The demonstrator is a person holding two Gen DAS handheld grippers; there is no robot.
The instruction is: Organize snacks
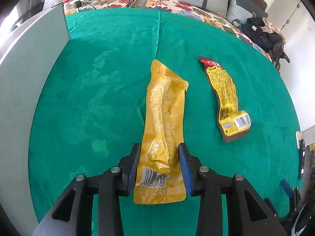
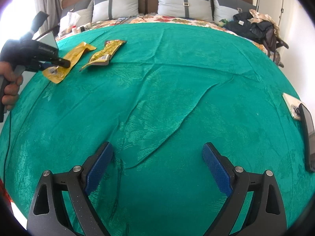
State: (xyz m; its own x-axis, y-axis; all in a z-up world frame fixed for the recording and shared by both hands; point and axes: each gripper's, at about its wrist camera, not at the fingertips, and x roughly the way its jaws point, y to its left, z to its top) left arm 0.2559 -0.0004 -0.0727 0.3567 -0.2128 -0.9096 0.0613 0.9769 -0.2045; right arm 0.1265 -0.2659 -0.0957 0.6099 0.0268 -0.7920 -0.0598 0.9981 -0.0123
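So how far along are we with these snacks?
Early, it seems. Nothing looks sorted yet: both packets lie on the green cloth. In hand: the left gripper has its fingers on either side of the yellow packet, near the barcode end; whether it is clamped is unclear. Left: the red-topped packet lies untouched beside it, and the right gripper hovers open and empty over bare cloth.

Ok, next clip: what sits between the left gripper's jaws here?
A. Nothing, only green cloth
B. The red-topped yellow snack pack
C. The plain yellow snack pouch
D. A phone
C: in the left wrist view the left gripper has its jaws on either side of the yellow pouch near its barcode end, while the red-topped pack lies apart to the right on the green cloth.
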